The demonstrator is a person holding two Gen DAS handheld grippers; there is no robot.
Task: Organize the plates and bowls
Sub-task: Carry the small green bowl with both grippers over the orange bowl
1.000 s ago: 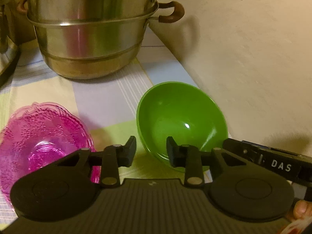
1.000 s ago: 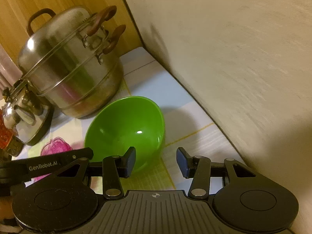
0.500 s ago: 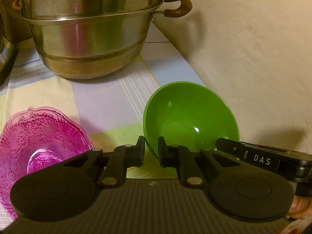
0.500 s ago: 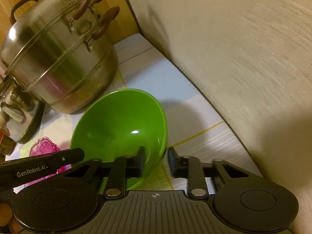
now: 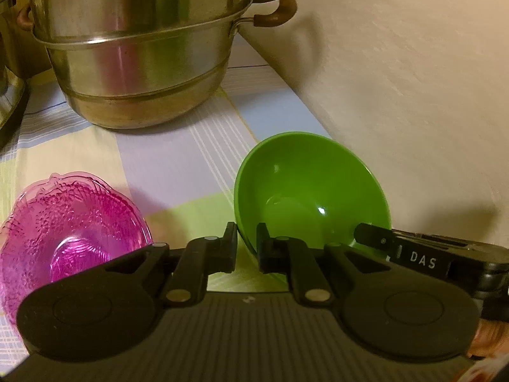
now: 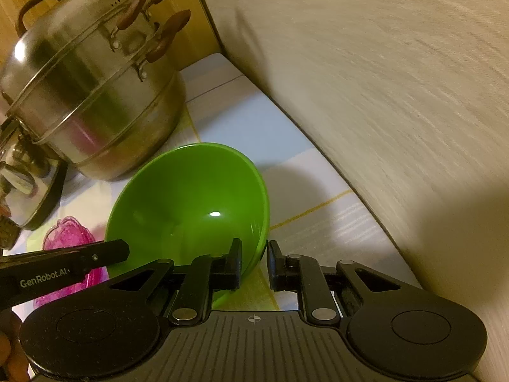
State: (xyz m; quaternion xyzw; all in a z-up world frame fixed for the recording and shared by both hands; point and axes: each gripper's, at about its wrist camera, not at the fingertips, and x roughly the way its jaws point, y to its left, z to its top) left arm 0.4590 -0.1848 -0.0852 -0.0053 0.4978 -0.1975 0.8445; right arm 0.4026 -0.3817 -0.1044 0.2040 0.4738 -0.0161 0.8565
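Observation:
A green bowl (image 5: 313, 191) is tilted above the striped tablecloth, held at its rim from both sides. My left gripper (image 5: 247, 246) is shut on its left rim. My right gripper (image 6: 253, 262) is shut on its right rim, and the bowl (image 6: 191, 203) fills the middle of the right wrist view. A pink glass bowl (image 5: 68, 226) sits on the cloth to the left of the green bowl; it also shows in the right wrist view (image 6: 68, 238).
A large steel stacked steamer pot (image 5: 140, 47) with brown handles stands at the back. A steel kettle (image 6: 22, 184) stands left of it. A pale wall (image 5: 413, 79) runs along the right side of the table.
Both grippers have closed from open onto the green bowl's rim. The bowl has tipped up and lifted off the cloth.

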